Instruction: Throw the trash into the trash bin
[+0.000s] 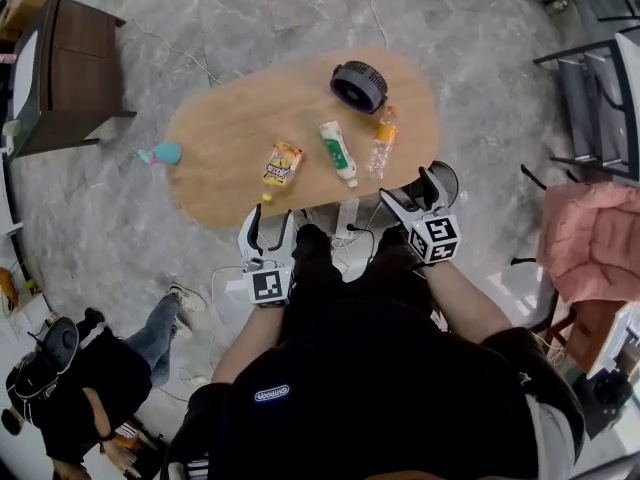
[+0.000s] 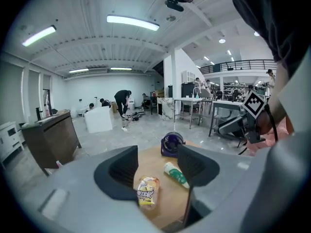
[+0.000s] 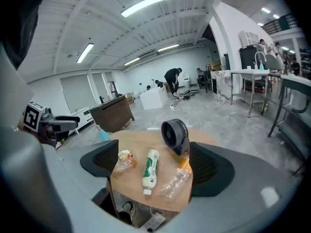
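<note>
On the oval wooden table [image 1: 220, 138] lie a yellow snack bag [image 1: 282, 163], a white-and-green bottle [image 1: 338, 152] and a crushed clear bottle with an orange label [image 1: 381, 141]. My left gripper [image 1: 270, 218] hovers open and empty at the table's near edge. In its own view the left gripper [image 2: 157, 164] frames the snack bag [image 2: 147, 191] and the white bottle [image 2: 176, 174]. My right gripper [image 1: 412, 188] is open and empty off the near right edge. The right gripper [image 3: 151, 161] looks over the snack bag [image 3: 124, 160], white bottle [image 3: 151, 170] and clear bottle [image 3: 177, 178]. No trash bin is in sight.
A dark desk fan [image 1: 358, 85] stands at the table's far side. A small teal object [image 1: 162, 153] sits by the left edge. A power strip [image 1: 346, 216] lies under the near edge. A dark cabinet [image 1: 65, 68], a crouching person [image 1: 90, 368], a pink-draped chair [image 1: 590, 243] surround me.
</note>
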{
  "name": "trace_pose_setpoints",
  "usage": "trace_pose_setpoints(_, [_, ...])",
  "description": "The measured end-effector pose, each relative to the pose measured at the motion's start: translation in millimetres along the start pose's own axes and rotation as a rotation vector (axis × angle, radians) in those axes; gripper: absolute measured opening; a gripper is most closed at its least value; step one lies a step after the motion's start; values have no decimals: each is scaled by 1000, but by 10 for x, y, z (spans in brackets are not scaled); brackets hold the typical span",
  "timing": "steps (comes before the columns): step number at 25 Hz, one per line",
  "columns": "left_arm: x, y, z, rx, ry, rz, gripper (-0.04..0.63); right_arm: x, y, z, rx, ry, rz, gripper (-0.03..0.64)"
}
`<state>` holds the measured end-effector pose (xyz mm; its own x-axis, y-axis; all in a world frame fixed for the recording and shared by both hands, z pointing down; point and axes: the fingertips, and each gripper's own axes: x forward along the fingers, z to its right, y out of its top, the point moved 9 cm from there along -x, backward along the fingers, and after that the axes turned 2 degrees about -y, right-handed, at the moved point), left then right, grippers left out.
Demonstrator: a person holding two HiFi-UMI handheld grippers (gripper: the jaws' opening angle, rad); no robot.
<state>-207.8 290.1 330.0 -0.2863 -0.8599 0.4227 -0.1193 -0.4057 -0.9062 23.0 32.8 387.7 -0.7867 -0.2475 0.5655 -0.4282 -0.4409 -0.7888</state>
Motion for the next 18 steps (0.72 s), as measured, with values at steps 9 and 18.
trace_pose_setpoints(9, [373,-548,124,53,-133,-35,244,456,-393,168,33,-63,-105,482])
trace_pose_setpoints(18, [665,-1646,459,-13,-169,-208,238,981,-900,467,36,-89,-158,462])
